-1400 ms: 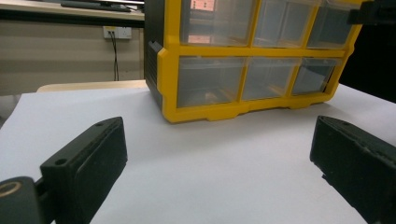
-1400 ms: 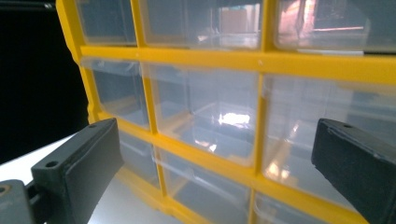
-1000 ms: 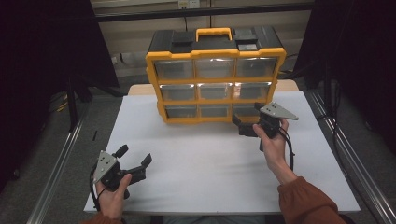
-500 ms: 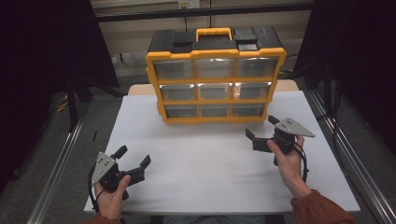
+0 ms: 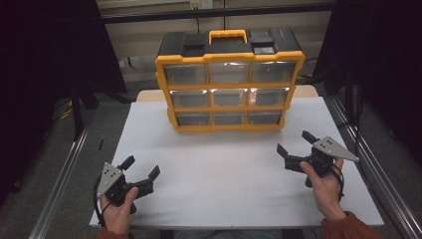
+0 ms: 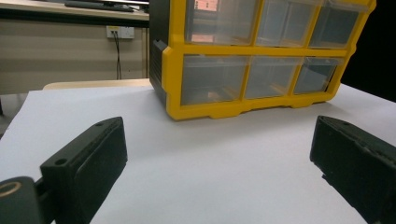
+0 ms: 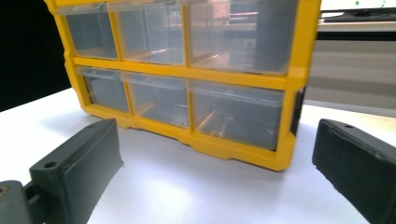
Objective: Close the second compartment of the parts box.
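At the bottom left of the high view, the person's left hand grips the left gripper, which sits near the front edge of the white table. Its two black jaws stand wide apart with nothing between them. In the left gripper view the same jaws rise at the lower left and lower right corners, and bare table surface lies between them.

At the lower right of the high view, the right hand holds the right gripper, with a rust-coloured sleeve showing at the bottom edge. This gripper lies a little higher in the frame than the left one, and a grey three-cornered plate sits on top of it. Its jaws are also spread apart and hold nothing; the right gripper view shows them at the lower corners with open table between.

Farther up, in the upper middle of the high view, stands the yellow drawer cabinet at the back of the table, well apart from both grippers. It has a black top, a yellow carry handle and three rows of three clear drawers, all pushed in. The left gripper view shows its lower rows in the upper right; the right gripper view shows its front across the upper half, with the bottom right drawer nearest.

Along the left and right of the table run metal rails, and dark curtains fill the upper corners.
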Available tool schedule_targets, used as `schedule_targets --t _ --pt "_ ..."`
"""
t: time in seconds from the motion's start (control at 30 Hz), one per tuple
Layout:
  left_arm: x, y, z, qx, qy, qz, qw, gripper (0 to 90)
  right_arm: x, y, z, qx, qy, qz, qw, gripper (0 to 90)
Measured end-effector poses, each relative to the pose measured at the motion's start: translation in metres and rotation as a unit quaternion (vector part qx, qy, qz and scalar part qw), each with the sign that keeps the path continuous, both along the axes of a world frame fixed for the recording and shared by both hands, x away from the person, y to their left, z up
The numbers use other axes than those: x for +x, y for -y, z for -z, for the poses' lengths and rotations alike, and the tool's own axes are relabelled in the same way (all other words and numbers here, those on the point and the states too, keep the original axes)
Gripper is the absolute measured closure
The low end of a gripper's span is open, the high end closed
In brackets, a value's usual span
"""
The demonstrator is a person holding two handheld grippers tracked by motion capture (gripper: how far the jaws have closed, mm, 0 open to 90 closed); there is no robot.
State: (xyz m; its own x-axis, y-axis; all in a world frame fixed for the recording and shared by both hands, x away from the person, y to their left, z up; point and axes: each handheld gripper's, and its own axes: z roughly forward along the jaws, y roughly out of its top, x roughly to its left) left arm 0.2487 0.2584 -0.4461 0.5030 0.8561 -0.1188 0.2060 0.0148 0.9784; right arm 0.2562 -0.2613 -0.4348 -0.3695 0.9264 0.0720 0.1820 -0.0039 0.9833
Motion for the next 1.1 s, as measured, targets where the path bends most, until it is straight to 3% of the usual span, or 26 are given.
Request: schedule_targets --t 0.3,0.67,1.1 --pt "-0.002 -0.001 0.000 0.000 0.001 0.002 1.0000 4.0 -0.019 0.014 0.002 0.001 -0.001 0.007 1.0000 0.7" --pt "-0.005 -0.003 0.000 0.000 -0.005 0.000 1.0000 4.0 -0.048 0.038 0.015 -0.006 -0.012 0.041 0.9991 1.0" --pt "-0.005 -0.002 0.001 0.014 -0.005 0.007 0.9999 4.0 -0.072 0.047 0.019 -0.023 -0.011 0.039 0.9989 1.5"
